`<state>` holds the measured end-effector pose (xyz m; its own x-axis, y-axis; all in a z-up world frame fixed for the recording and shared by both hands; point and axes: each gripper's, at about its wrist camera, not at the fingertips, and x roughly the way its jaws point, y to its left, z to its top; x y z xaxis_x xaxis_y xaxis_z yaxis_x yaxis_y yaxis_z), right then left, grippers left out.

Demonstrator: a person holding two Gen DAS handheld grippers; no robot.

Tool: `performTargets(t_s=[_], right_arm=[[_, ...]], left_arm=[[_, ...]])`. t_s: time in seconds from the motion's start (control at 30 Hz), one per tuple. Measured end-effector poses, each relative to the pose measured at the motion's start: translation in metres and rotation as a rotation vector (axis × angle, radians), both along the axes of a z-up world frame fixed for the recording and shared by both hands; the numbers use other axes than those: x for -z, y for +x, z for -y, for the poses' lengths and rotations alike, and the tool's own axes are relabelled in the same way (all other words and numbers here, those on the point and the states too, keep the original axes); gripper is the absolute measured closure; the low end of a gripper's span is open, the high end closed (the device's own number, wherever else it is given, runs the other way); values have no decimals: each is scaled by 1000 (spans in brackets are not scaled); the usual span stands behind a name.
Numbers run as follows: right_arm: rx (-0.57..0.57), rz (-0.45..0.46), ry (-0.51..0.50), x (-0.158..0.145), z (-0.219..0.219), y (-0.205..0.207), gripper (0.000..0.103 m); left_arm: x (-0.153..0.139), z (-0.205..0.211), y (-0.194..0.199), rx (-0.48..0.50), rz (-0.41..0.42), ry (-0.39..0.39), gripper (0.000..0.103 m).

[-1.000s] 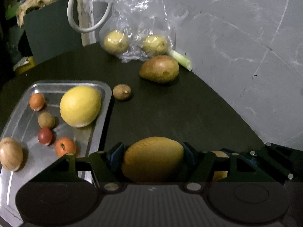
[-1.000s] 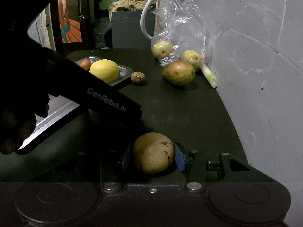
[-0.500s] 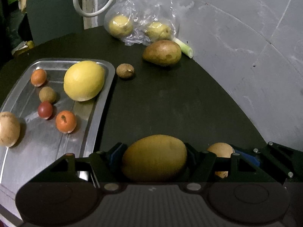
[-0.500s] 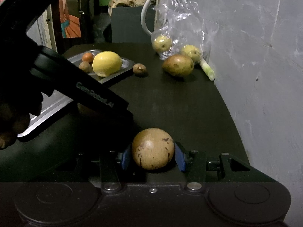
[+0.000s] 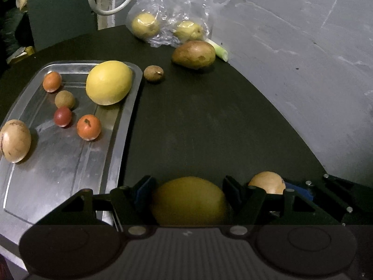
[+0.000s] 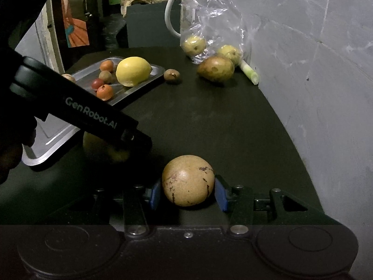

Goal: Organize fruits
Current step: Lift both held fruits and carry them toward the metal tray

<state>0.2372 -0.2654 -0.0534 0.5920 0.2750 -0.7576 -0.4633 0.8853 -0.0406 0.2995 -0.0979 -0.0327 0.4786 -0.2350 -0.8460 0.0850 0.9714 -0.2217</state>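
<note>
- While we log the dark bench (image 5: 209, 126), our left gripper (image 5: 187, 193) clamps a yellow mango (image 5: 188, 200) beside the steel tray (image 5: 58, 175)'s near corner.
- Our right gripper (image 6: 187, 192) pinches a speckled tan fruit (image 6: 188, 180) near the bench's right edge.
- We count six fruits on the tray.

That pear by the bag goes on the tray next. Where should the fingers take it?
Grip the pear across its wide middle, from above: it lies on its side, narrow end toward the tray, with the plastic bag close behind.
</note>
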Motion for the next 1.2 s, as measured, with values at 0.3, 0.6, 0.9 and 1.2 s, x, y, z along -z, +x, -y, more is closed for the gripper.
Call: performTargets(t_s=[0.3, 0.6, 0.9, 1.2], right_arm=[[45, -22, -17, -4, -11, -32, 55], [108, -20, -35, -7, -17, -59, 55], [156, -15, -41, -8, -22, -80, 55], [162, 3, -60, -8, -31, -88, 55]], left_arm=[[4, -6, -25, 64, -48, -67, 35], [2, -8, -63, 169, -17, -51, 33], [2, -17, -92, 236, 24, 16, 31], [1, -24, -92, 247, 59, 18, 29]])
